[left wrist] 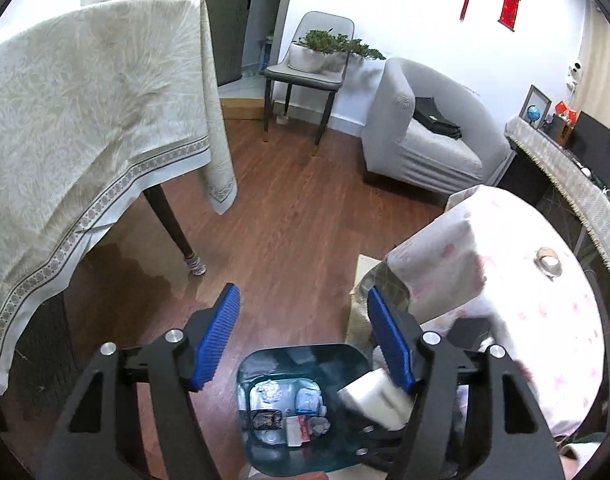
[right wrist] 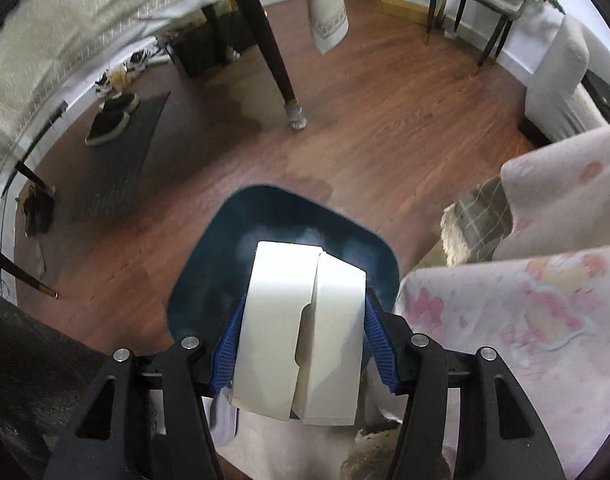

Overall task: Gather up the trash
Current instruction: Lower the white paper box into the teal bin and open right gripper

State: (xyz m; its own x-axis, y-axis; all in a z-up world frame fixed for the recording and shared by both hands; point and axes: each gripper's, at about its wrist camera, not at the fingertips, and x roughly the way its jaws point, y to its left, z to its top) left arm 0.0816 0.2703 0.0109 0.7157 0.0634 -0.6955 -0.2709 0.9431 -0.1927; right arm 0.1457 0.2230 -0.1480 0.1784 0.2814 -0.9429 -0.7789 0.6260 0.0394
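Observation:
A dark teal trash bin point(left wrist: 261, 364) stands on the wooden floor, with several pieces of trash point(left wrist: 289, 412) in its bottom. My left gripper point(left wrist: 305, 332) is open and empty, above the bin. My right gripper point(right wrist: 301, 336) is shut on a white cardboard box point(right wrist: 301, 320) and holds it over the bin's rim point(right wrist: 265, 200). The same box point(left wrist: 377, 398) shows blurred in the left wrist view, at the bin's right edge.
A table with a cream cloth point(left wrist: 85, 120) stands to the left, its leg point(left wrist: 173, 224) on the floor. A table with a pink flowered cloth point(left wrist: 525, 300) is right of the bin. A grey armchair point(left wrist: 425, 128) and a chair with a plant point(left wrist: 317, 60) stand behind.

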